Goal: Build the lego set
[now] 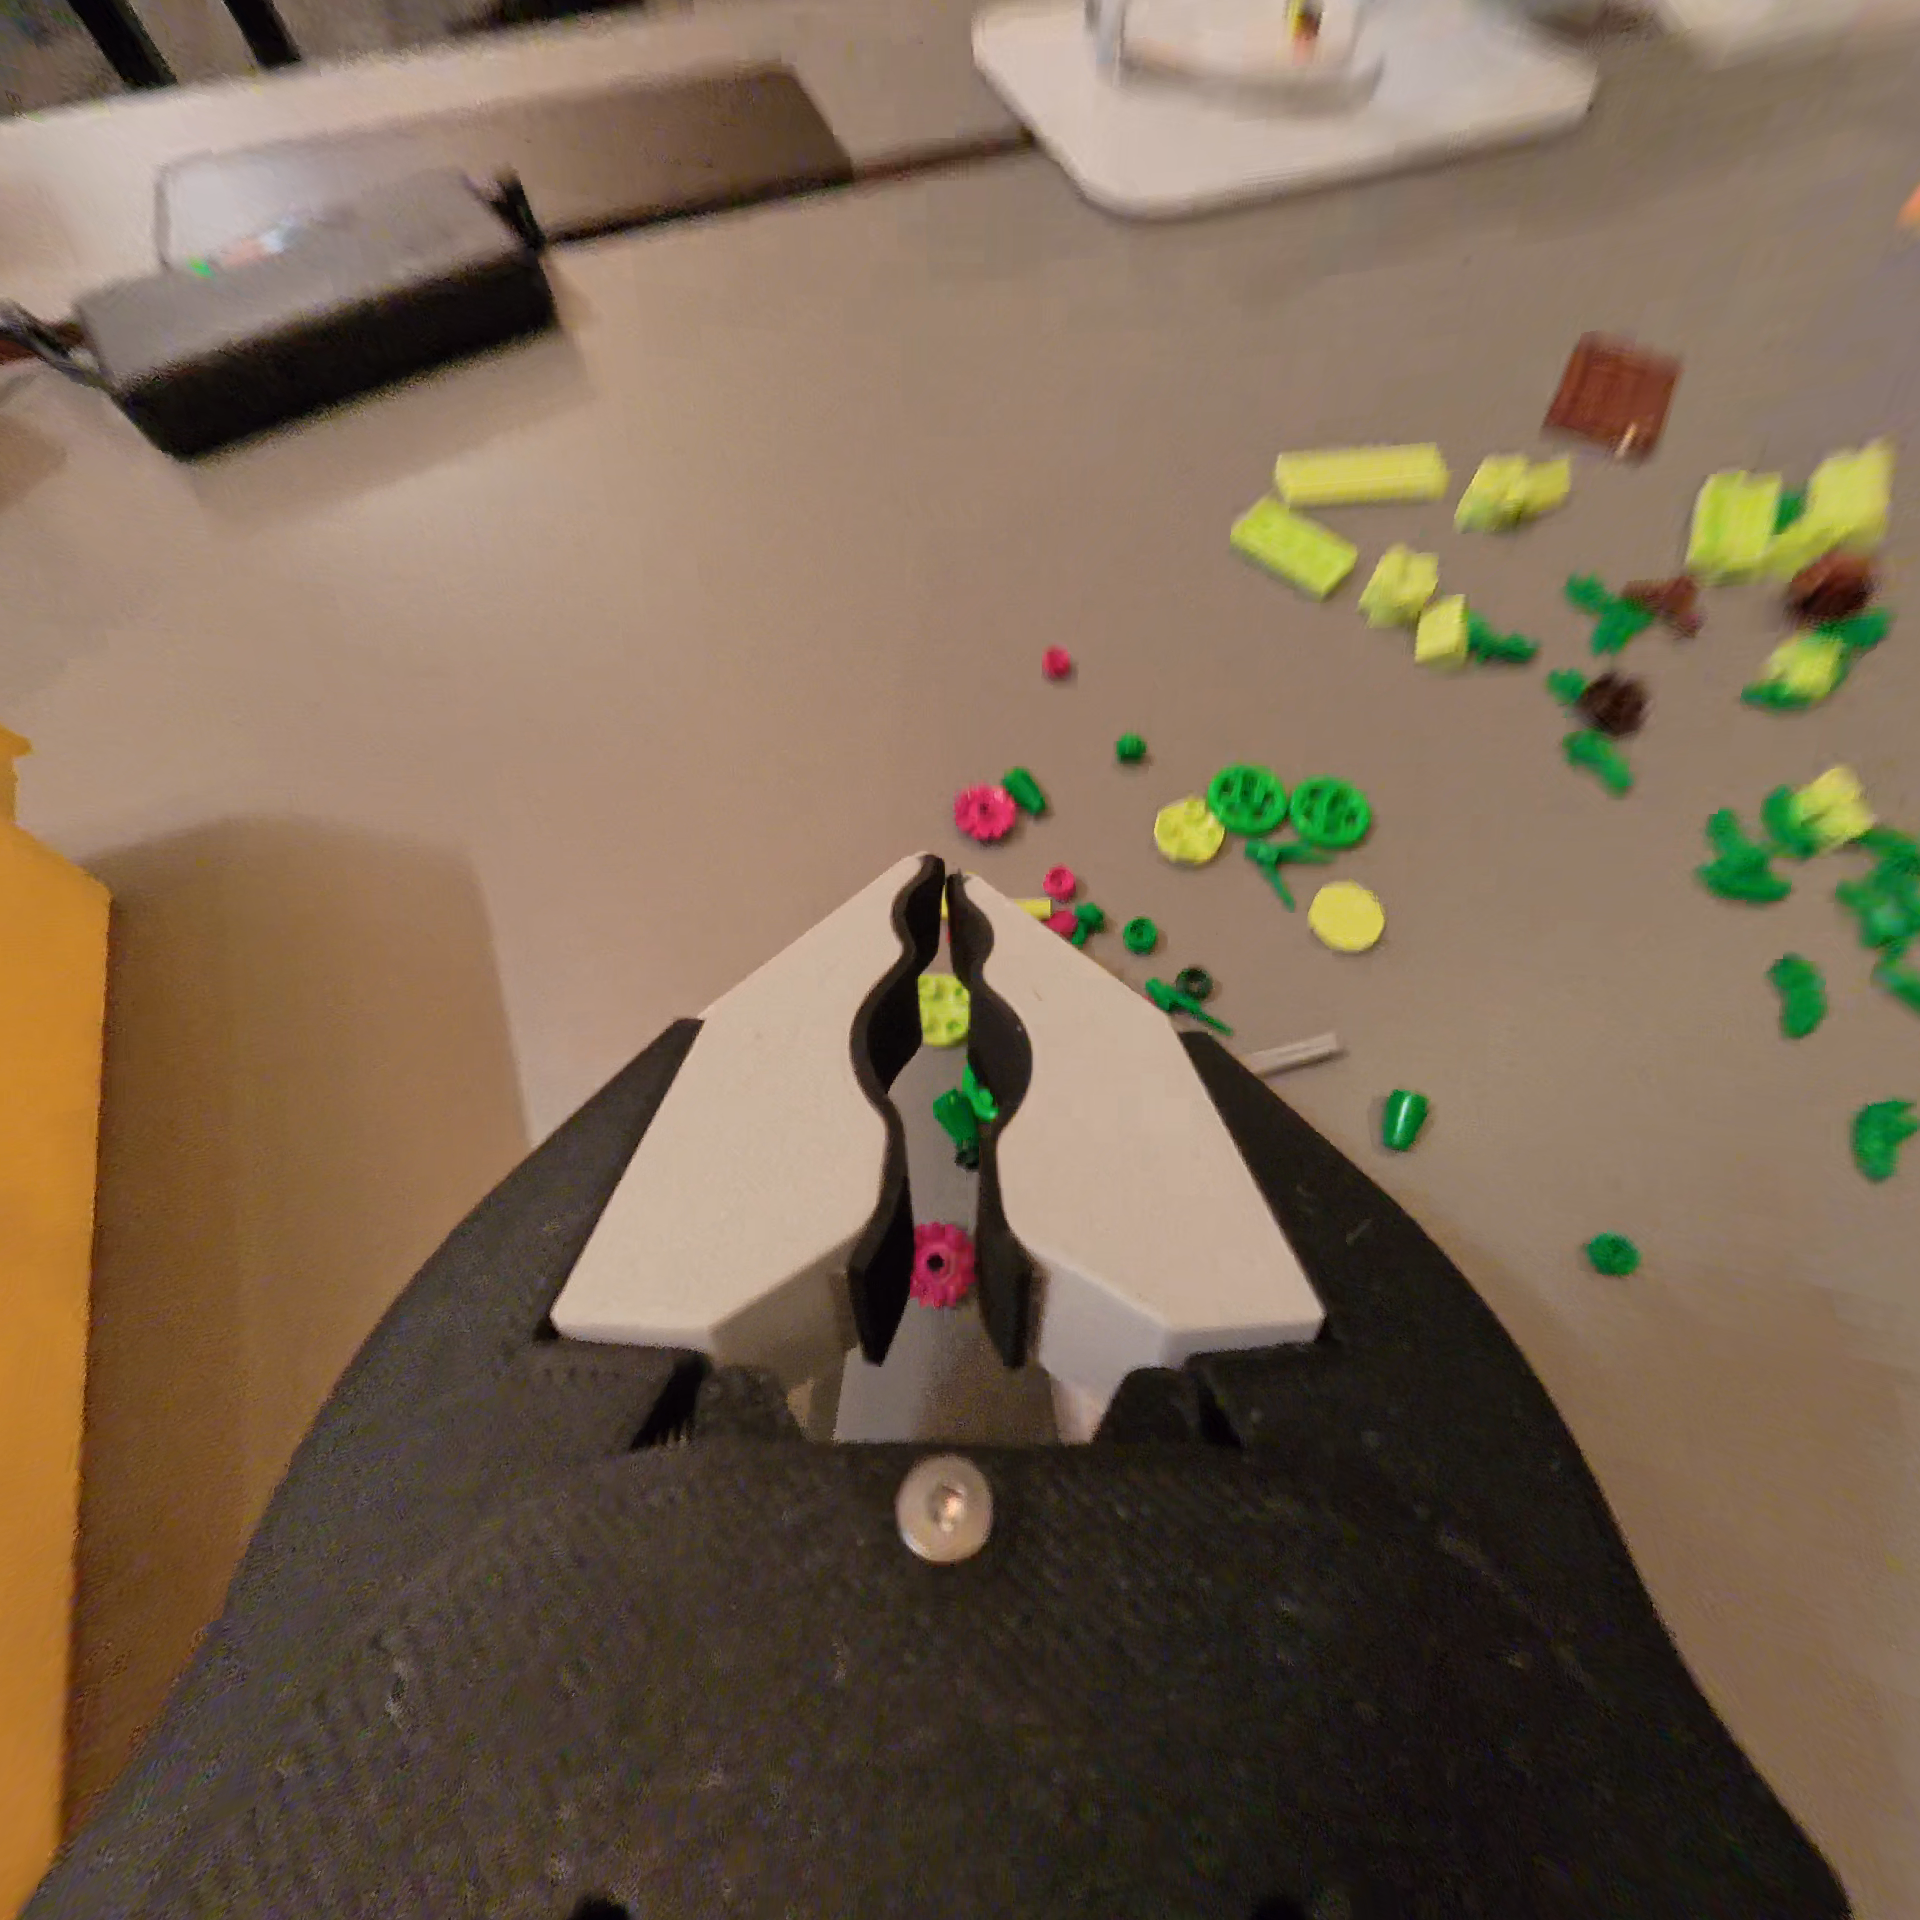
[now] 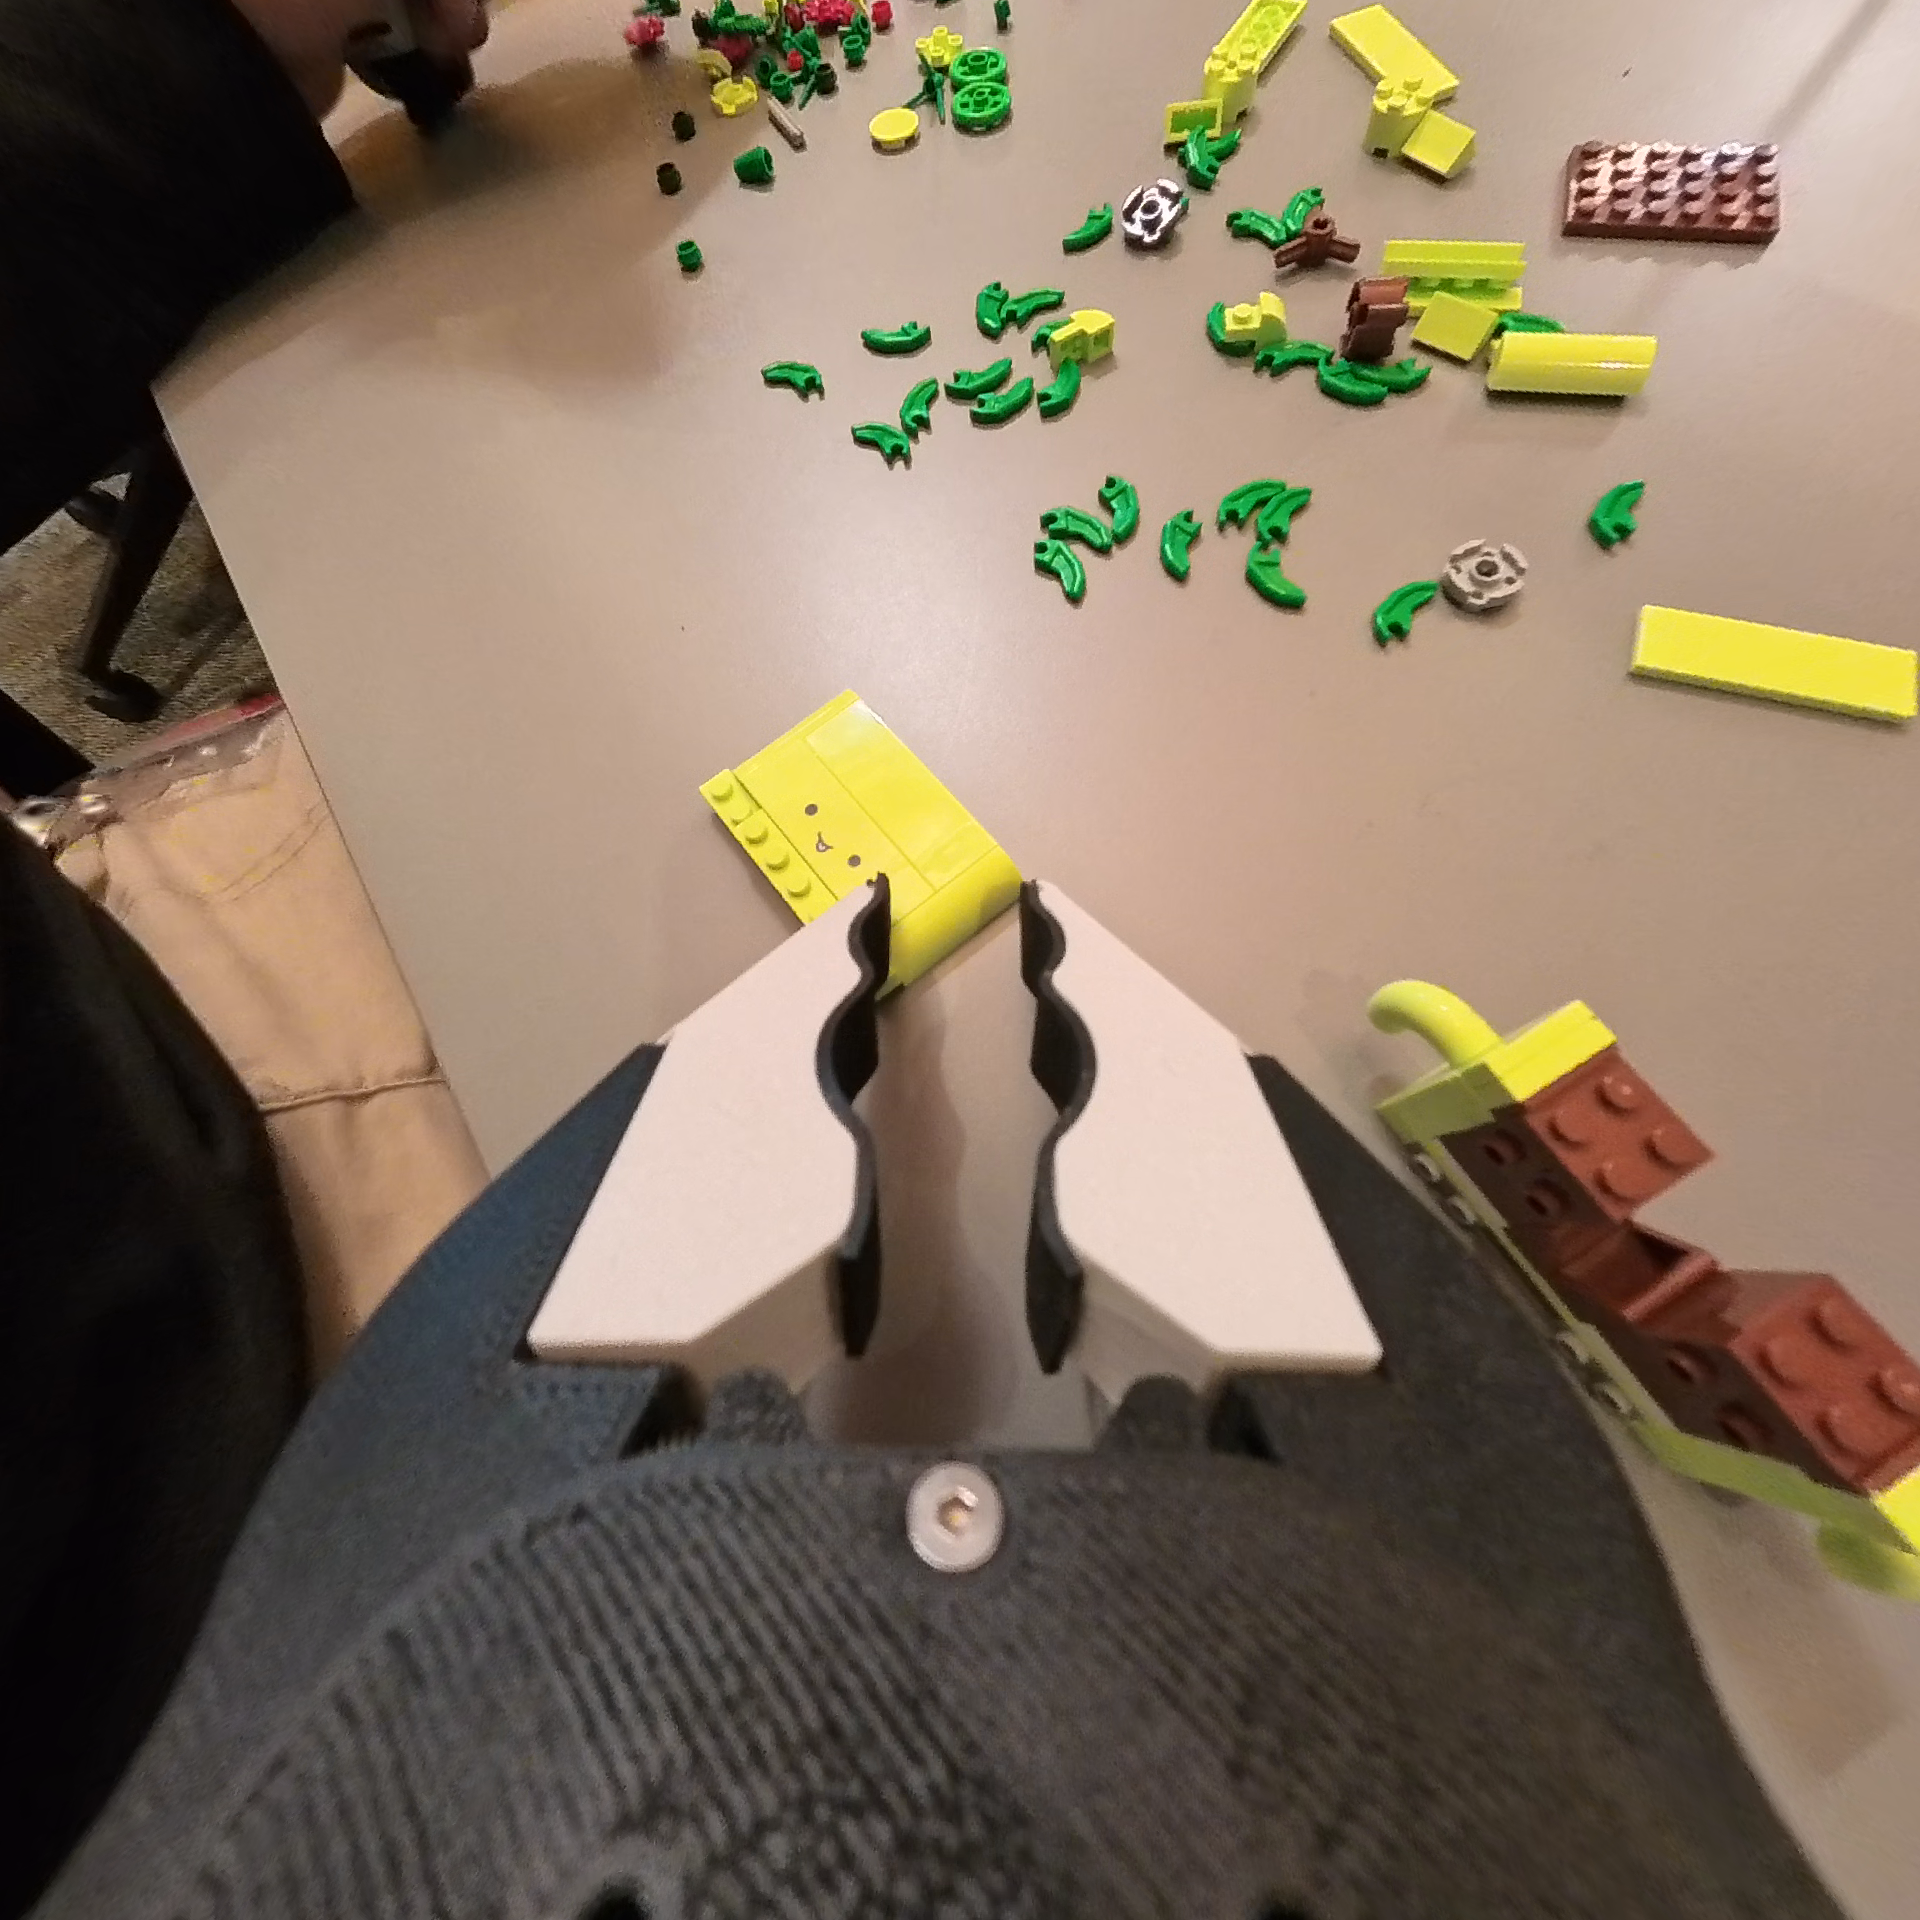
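My left gripper [image 1: 943, 878] hovers over small loose parts: pink flowers [image 1: 983, 810], green wheels [image 1: 1288, 805] and lime round plates [image 1: 1345, 914]. Its jaws are shut with only a thin slit. A sliver of yellow shows in the slit; I cannot tell if it is gripped. My right gripper [image 2: 956, 899] is open, low over the table. A lime panel assembly with a small face [image 2: 862, 821] lies flat just ahead of its tips, its near corner between the jaws. A brown and lime build [image 2: 1662, 1247] lies to the right.
Green leaf pieces [image 2: 997, 384], lime bricks [image 2: 1569, 364], a long lime tile [image 2: 1771, 675] and a brown plate [image 2: 1673, 192] are scattered across the table. A black box [image 1: 312, 312] and white stand base [image 1: 1278, 114] sit at the back. The table's edge [image 2: 239, 582] is at left. My right fingertips sit around 35 centimeters from my left ones. To the long lime tile [image 2: 1771, 675]: right tips about 15 centimeters, left tips about 35 centimeters.
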A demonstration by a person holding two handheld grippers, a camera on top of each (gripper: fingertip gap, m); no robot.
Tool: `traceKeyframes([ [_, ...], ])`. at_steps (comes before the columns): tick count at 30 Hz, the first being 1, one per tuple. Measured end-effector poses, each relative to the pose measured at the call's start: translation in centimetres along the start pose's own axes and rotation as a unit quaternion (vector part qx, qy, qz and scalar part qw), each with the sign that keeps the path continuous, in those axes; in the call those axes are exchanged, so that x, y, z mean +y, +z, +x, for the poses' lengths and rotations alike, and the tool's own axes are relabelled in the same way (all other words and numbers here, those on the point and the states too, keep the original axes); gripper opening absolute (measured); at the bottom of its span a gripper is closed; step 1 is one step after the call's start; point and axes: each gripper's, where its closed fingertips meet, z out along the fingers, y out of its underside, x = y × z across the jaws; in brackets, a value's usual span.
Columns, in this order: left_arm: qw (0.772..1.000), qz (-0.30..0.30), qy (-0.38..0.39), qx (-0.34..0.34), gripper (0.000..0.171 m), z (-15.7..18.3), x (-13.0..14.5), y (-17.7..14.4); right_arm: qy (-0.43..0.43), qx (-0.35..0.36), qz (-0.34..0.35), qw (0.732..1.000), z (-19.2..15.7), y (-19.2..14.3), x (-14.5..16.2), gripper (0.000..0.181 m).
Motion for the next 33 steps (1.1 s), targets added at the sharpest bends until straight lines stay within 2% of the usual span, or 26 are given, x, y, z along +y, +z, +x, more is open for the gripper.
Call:
traceKeyframes([
  [3, 0.996, 0.058, -0.067, 0.007, 0.000, -1.1, -1.3, -1.0, 0.003, -0.001, -0.002, 1.000, 0.1, 0.1, 0.0, 0.023],
  [8, 0.990, 0.072, -0.123, 0.006, 0.000, -2.5, -1.3, -1.4, 0.005, 0.000, -0.007, 1.000, 0.2, 0.2, 0.1, 0.024],
  [15, 0.993, 0.047, -0.109, -0.027, 0.000, -3.0, -0.7, -1.1, 0.004, 0.003, -0.008, 1.000, 0.3, 0.2, 0.1, 0.024],
  [21, 0.988, 0.072, -0.057, -0.121, 0.000, -6.4, -1.0, -2.7, 0.007, 0.010, -0.008, 1.000, 0.5, 0.3, 0.1, 0.023],
  [26, 0.985, 0.097, -0.096, -0.106, 0.000, -6.9, -1.2, -3.3, 0.000, 0.002, -0.001, 1.000, 0.2, 0.1, -0.1, 0.022],
  [33, 0.986, 0.091, -0.090, -0.107, 0.000, -6.7, -1.2, -3.1, 0.010, 0.003, -0.008, 1.000, 0.7, 0.6, -0.1, 0.022],
])
